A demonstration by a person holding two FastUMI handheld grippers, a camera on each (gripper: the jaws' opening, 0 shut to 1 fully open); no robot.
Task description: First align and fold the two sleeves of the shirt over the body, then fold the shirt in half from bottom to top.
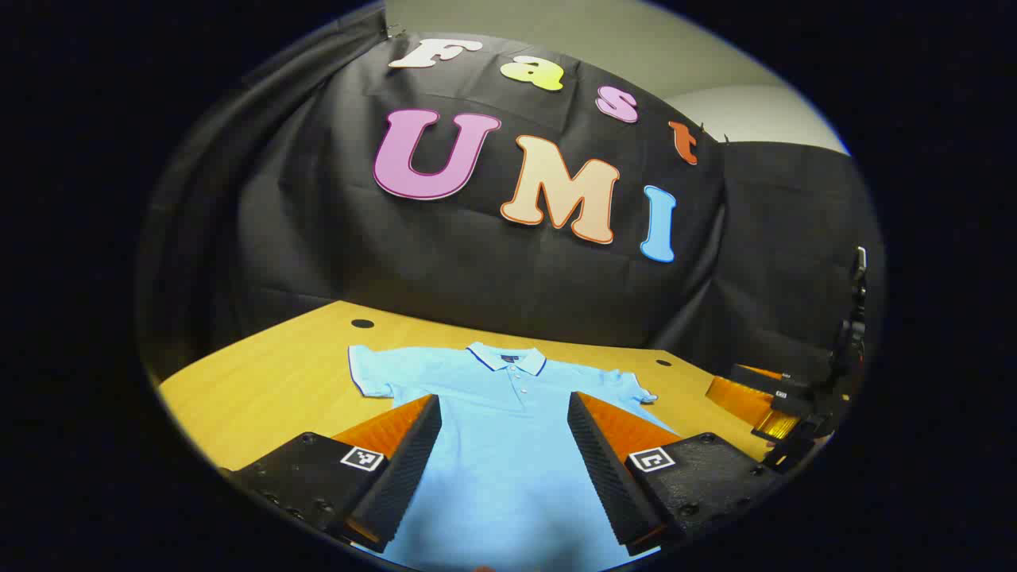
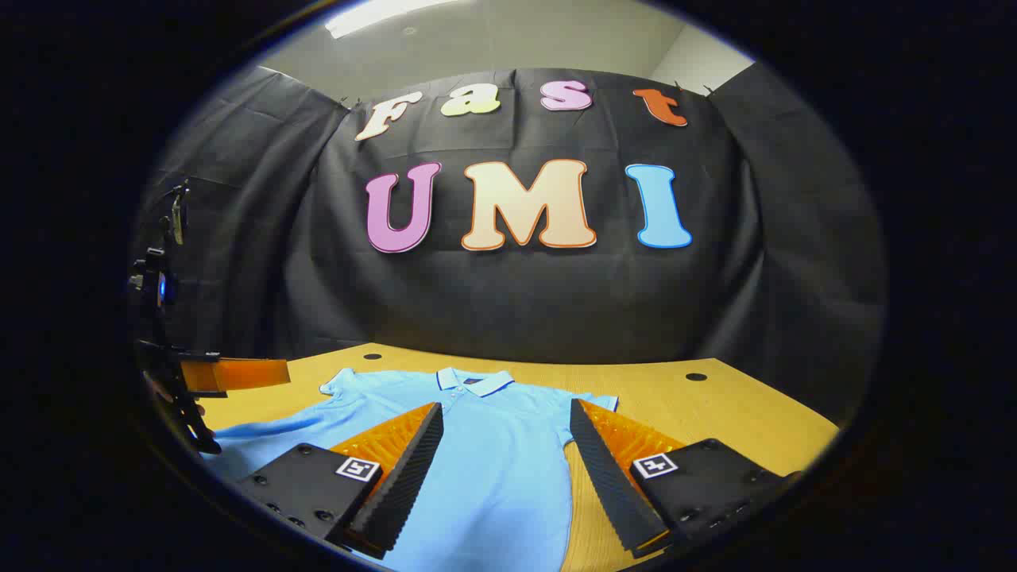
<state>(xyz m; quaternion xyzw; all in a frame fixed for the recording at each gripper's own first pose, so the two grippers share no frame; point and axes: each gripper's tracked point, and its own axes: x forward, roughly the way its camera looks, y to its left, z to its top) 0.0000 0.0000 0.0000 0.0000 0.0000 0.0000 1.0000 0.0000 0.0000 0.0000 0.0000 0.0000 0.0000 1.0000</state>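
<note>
Jaws on both grippers are spread wide, with nothing held between them. In the left gripper view, the left gripper (image 1: pixel 504 445) is seen at the bottom centre of the frame, raised above the shirt (image 1: pixel 508 429), whose body fills the gap between the two fingers. In the right gripper view, the right gripper (image 2: pixel 502 457) sits at the bottom centre likewise, its fingers parted over the shirt's right-hand edge and a strip of bare table (image 2: pixel 715 405).

Writing: a small square black-and-white marker tag (image 1: pixel 362 458) is fixed on each finger mount; no legible text is carried on them. No brand mark can be read on the shirt.

Shirt, noted left to right in the left gripper view: a light blue short-sleeved polo is laid flat, front up, on the wooden table. One sleeve (image 1: pixel 369 373) is spread out at centre left; the collar (image 1: pixel 506 357), trimmed with a dark line, points toward the top of the frame; two placket buttons are visible below it; the other sleeve (image 1: pixel 632 388) lies at centre right, slightly rumpled at its cuff. Both sleeves are unfolded. Round dark holes (image 1: pixel 362 324) are seen in the tabletop beyond the shirt.

At the right edge of the left gripper view, the other gripper is seen near the table's edge.
</note>
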